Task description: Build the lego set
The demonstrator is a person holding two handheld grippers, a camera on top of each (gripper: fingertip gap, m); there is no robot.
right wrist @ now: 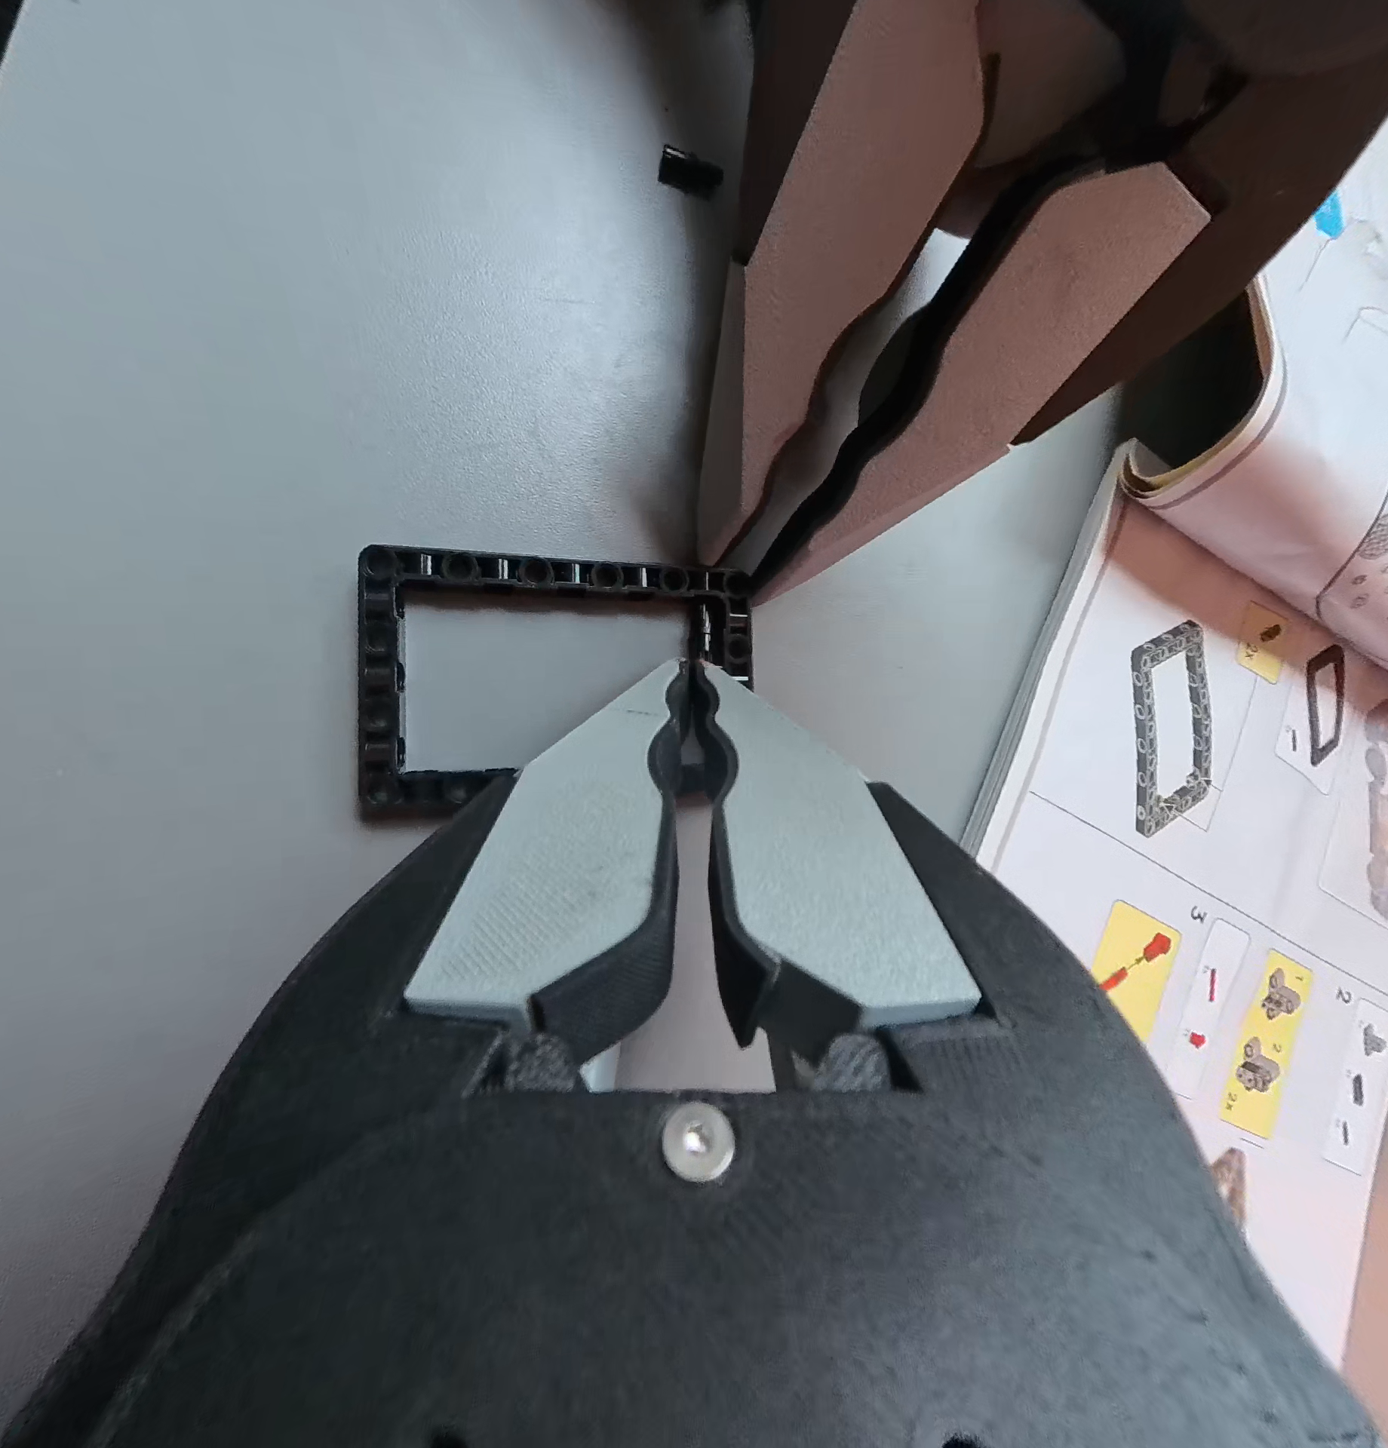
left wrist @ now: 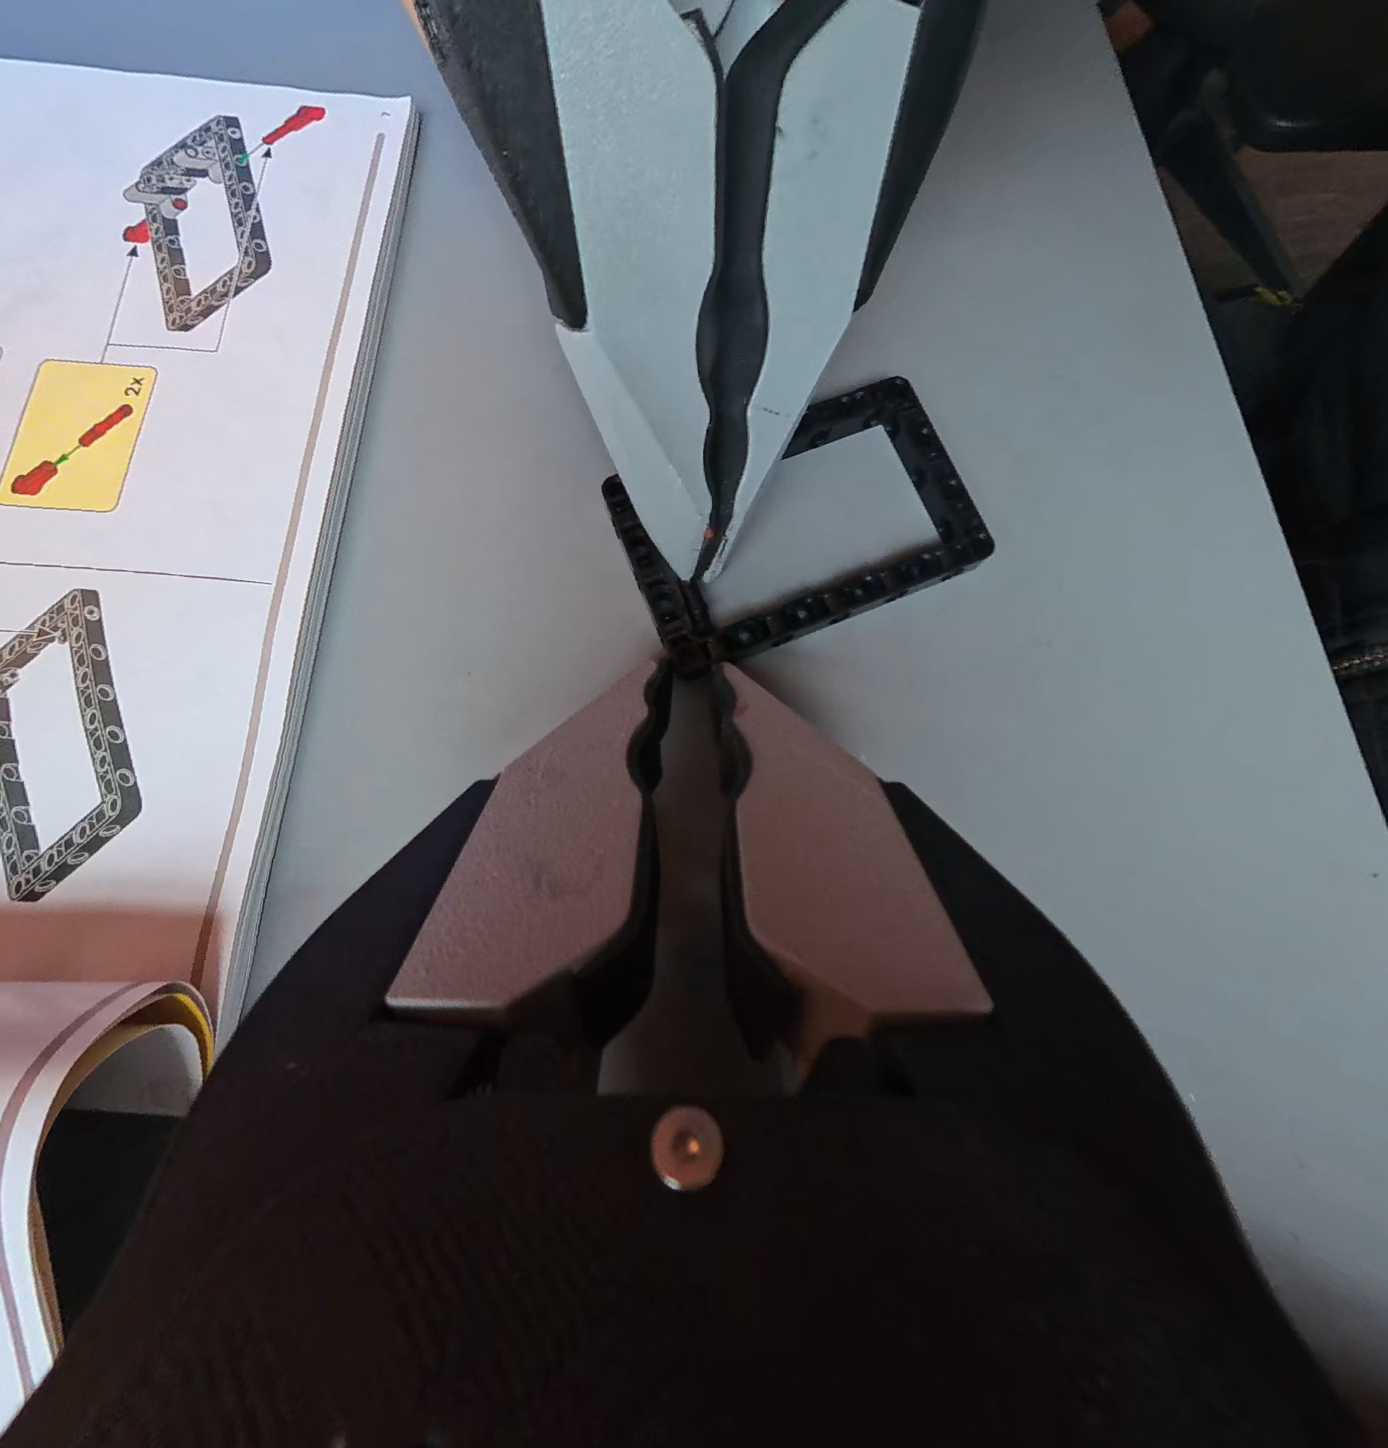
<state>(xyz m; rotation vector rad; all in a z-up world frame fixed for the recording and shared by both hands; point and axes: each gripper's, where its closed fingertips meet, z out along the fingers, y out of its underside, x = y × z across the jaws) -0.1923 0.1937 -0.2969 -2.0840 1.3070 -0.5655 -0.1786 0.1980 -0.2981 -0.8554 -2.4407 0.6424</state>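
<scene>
A black rectangular lego frame point(left wrist: 942, 501) lies flat on the grey table point(left wrist: 1067, 783); it also shows in the right wrist view point(right wrist: 518, 572). My left gripper point(left wrist: 691, 666), with pinkish fingers, is shut on the frame's near corner. It enters the right wrist view from the upper right point(right wrist: 742, 576). My right gripper point(right wrist: 692, 666), with grey fingers, is shut on a small black pin point(right wrist: 703, 631) held against the inner side of that same corner. In the left wrist view the right gripper point(left wrist: 708, 568) comes down from the top, tips touching the frame.
An open instruction booklet point(left wrist: 166, 392) lies left of the frame, seen at the right in the right wrist view point(right wrist: 1192, 783). A small loose black piece point(right wrist: 687, 168) lies farther off on the table. The table edge point(left wrist: 1255, 470) runs close behind the frame. The tips of both grippers are at nearly the same place.
</scene>
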